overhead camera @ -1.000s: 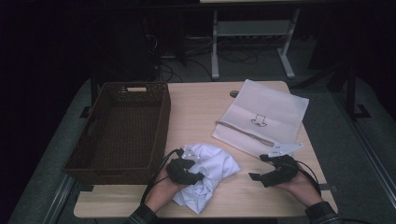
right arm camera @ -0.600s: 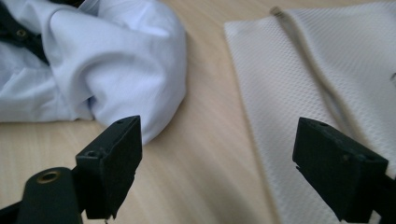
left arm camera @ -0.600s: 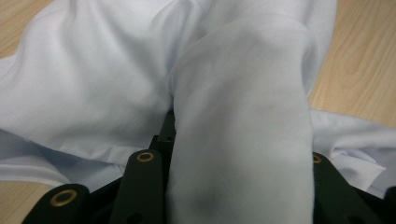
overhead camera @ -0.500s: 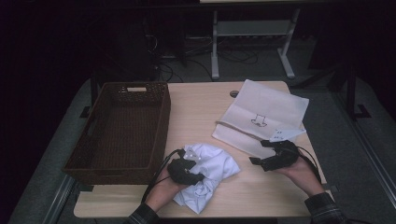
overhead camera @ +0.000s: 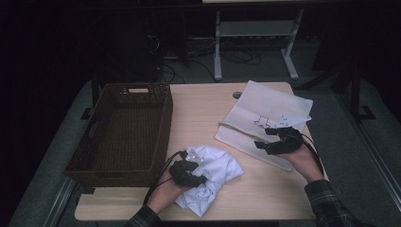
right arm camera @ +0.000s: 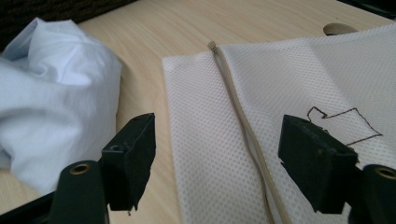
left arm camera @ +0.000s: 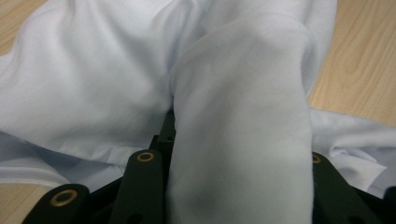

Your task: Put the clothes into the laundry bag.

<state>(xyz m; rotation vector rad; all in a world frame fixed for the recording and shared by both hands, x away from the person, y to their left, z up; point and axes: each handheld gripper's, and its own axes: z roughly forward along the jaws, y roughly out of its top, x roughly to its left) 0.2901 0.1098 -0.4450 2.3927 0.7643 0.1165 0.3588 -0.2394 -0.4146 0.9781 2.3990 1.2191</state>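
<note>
Wicker basket point(overhead camera: 125, 132) sits just left of the left gripper point(overhead camera: 187, 172), on the table point(overhead camera: 203, 109). That gripper clamps a fold of the crumpled white shirt point(left arm camera: 243, 116). Ahead of the right gripper point(right arm camera: 217, 154), the mesh laundry bag point(right arm camera: 210, 140) lies flat; its jaws, just been closing, straddle the zipper point(right arm camera: 238, 107) without touching.

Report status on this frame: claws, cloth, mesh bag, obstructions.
Left claw shut on crumpled white cloth. Right claw open, jaws just been closing, over white mesh zipper bag, nothing gripped. Brown wicker basket at left, nothing in the way.
</note>
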